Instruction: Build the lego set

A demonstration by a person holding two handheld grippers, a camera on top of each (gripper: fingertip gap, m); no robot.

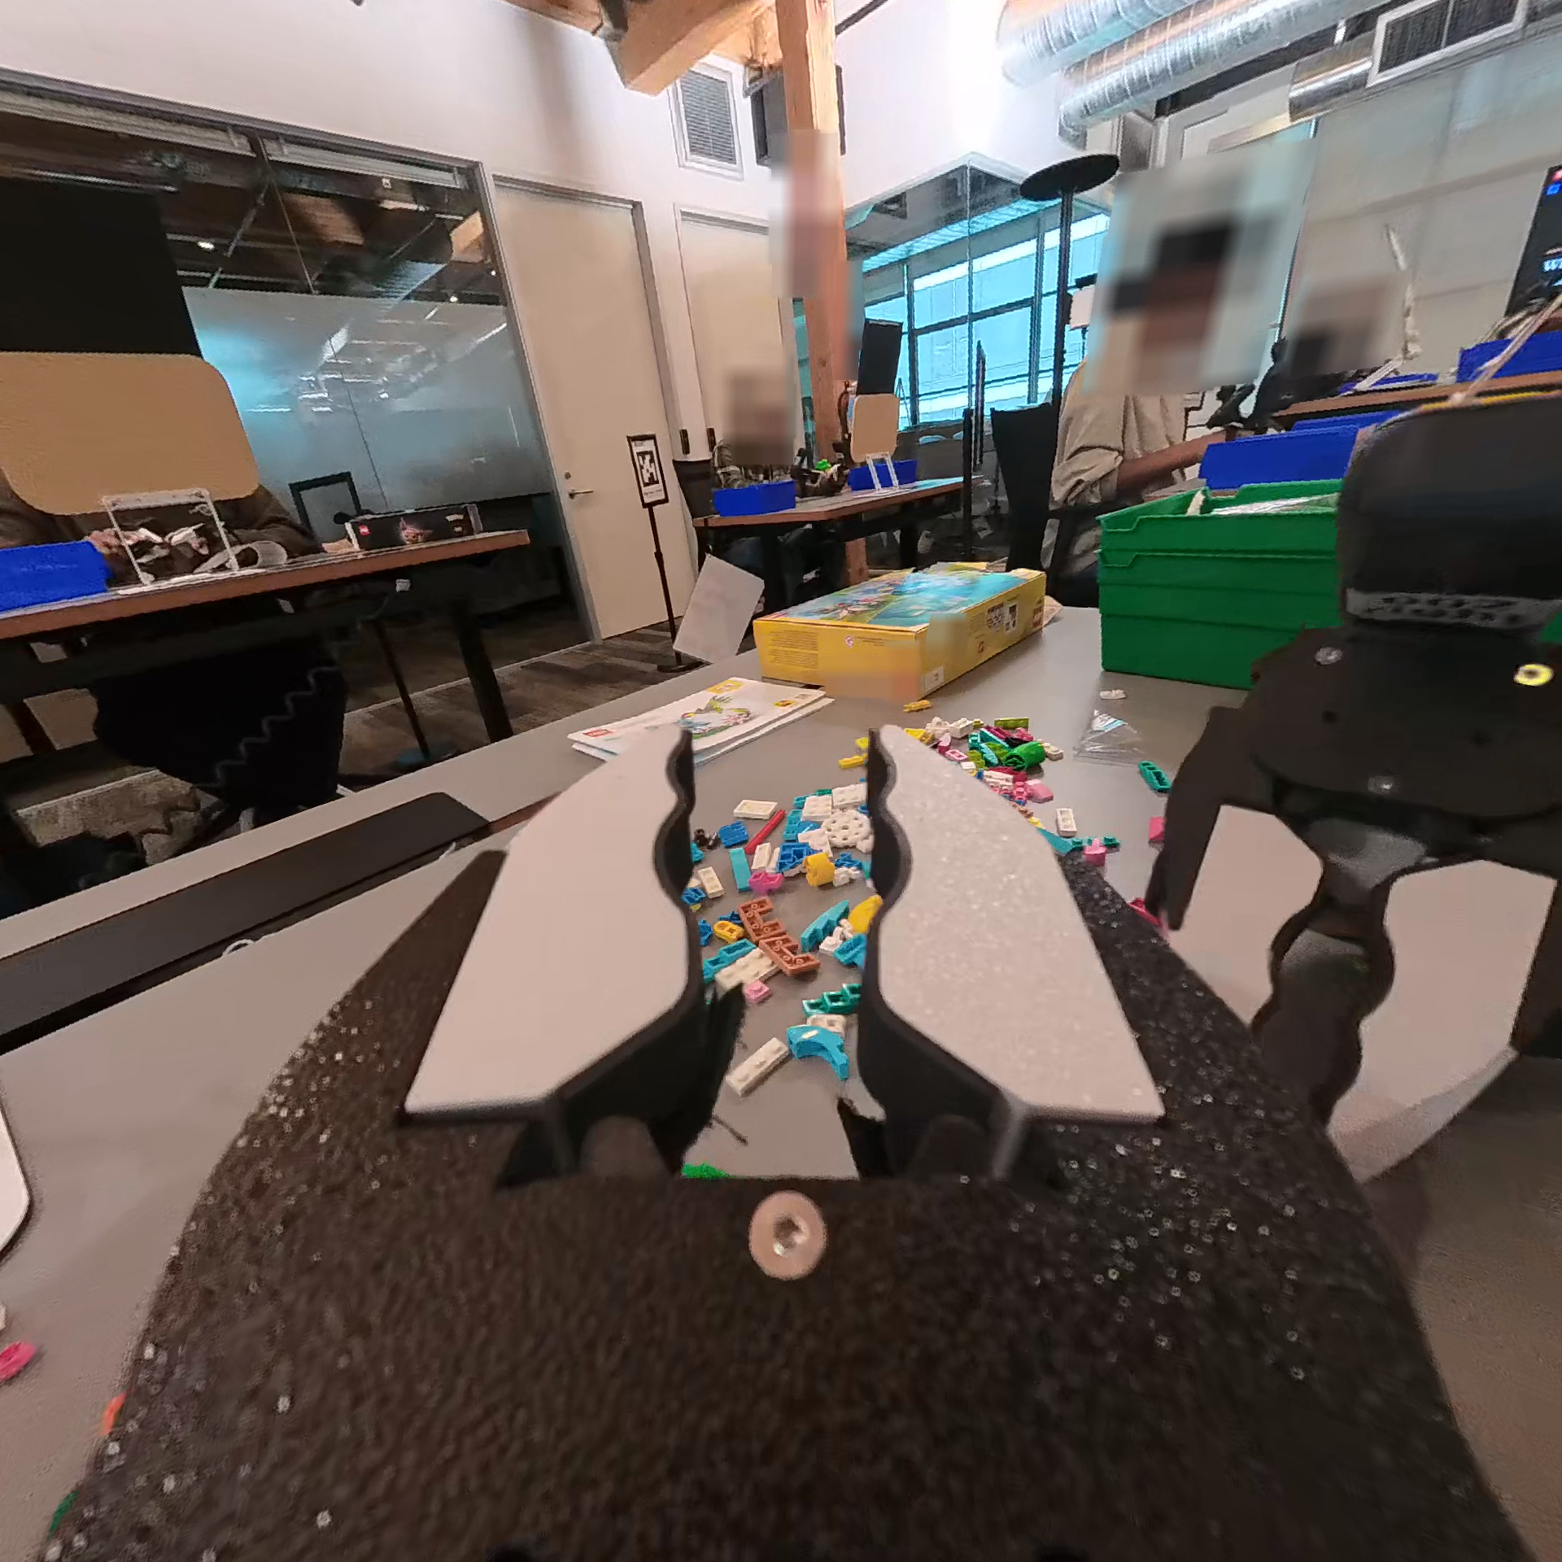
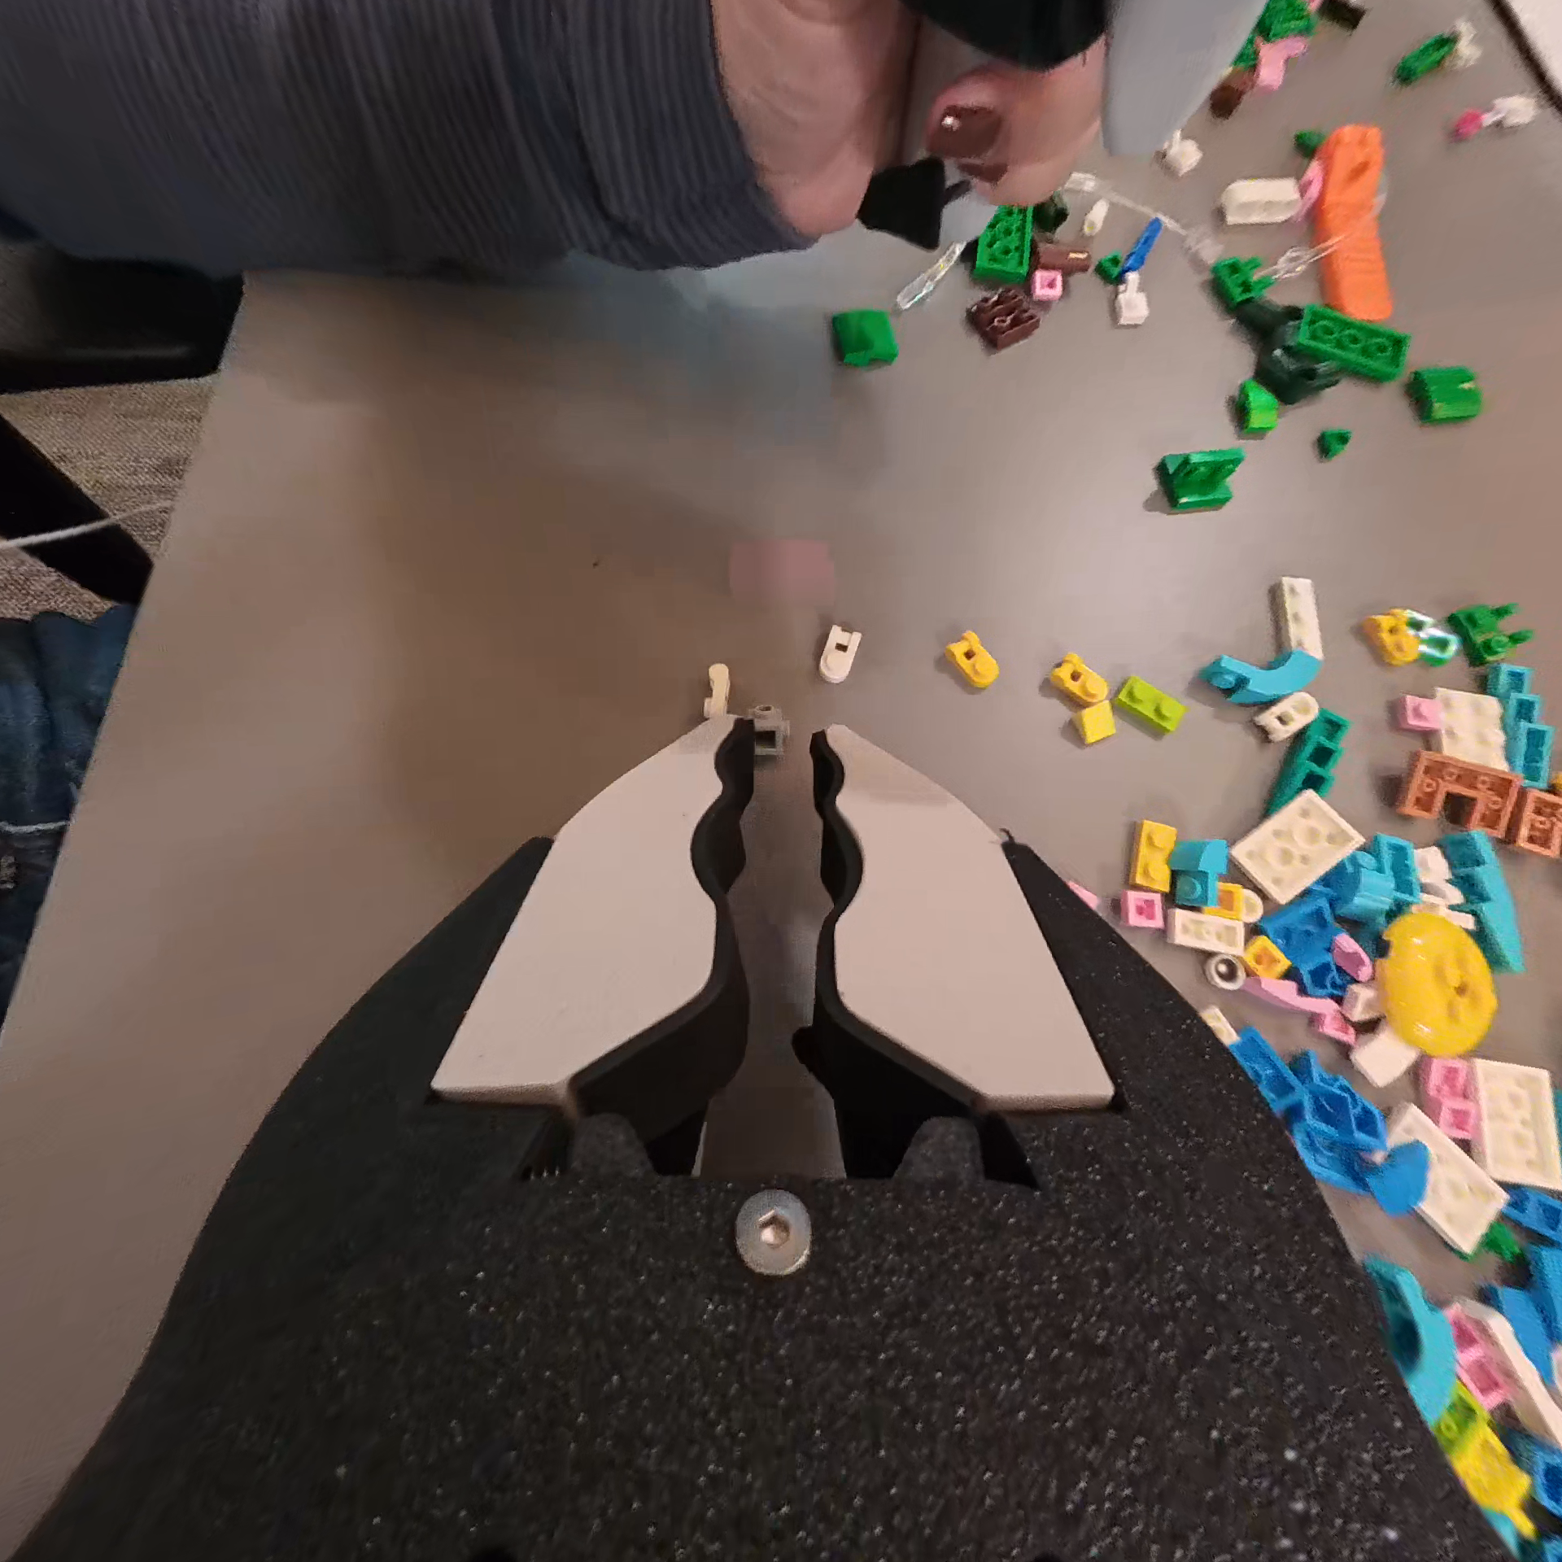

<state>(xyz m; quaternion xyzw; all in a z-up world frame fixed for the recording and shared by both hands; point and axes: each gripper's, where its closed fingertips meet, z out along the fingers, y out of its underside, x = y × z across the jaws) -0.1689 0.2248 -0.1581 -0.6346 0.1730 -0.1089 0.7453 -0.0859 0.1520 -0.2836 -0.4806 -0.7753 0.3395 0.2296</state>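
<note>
Loose lego pieces lie scattered on the grey table. My left gripper is open and empty, held low over the table and pointing at the pile. My right gripper is open, tips down at the table. A tiny grey piece sits between its tips, against the left finger, not clamped. Small white clip pieces lie just beyond. The right gripper also shows in the left wrist view, at the pile's right edge.
A yellow lego box, instruction booklets and stacked green bins stand at the far side. A yellow disc, green bricks and an orange tool lie right. A person's sleeve crosses the near edge. Left tips to right tips: about 15 centimetres.
</note>
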